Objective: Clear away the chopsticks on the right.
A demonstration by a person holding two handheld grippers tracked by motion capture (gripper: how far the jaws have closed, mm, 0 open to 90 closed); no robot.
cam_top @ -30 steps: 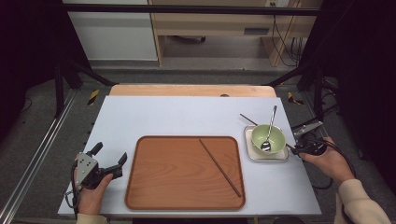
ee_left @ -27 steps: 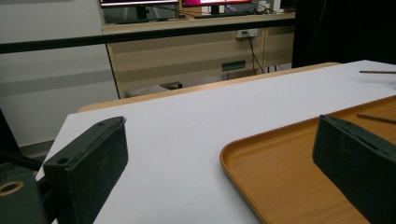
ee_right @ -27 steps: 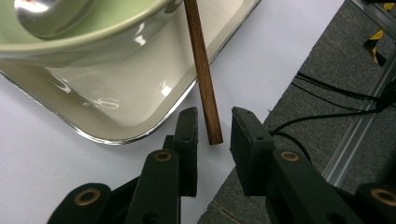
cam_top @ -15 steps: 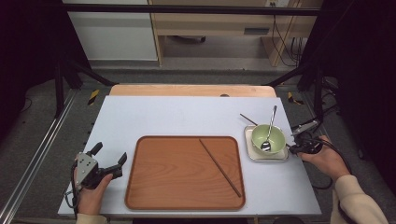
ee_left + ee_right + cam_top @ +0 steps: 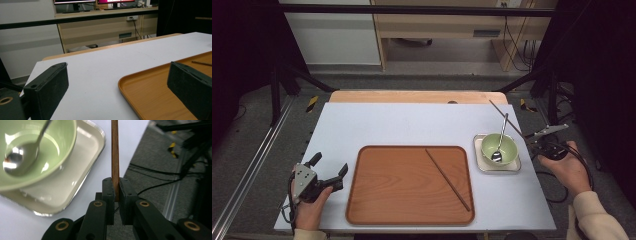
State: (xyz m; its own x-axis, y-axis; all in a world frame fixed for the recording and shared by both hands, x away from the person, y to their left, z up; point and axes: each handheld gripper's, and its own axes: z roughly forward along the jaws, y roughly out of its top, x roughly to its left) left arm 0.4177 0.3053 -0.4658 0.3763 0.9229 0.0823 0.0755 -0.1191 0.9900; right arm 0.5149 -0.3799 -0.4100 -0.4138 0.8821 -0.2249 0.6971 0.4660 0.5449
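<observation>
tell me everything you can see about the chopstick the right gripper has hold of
The held chopstick is a thin, straight, brown stick that looks like wood. One end is pinched between the right gripper's jaws, which have just been closing on it. It runs away from the jaws, past the edge of the metal tray, and seems lifted off the white table. Only the jaws appear to touch it.

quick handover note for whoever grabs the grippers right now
Right gripper: jaws have just closed, shut on the second chopstick, beside the small tray.
Left gripper: open, holding nothing, left of the wooden tray.
Done: first chopstick lies on the wooden tray.
Green bowl with the spoon sits on the small tray.
Left, likely: put the held chopstick beside the first.
</observation>
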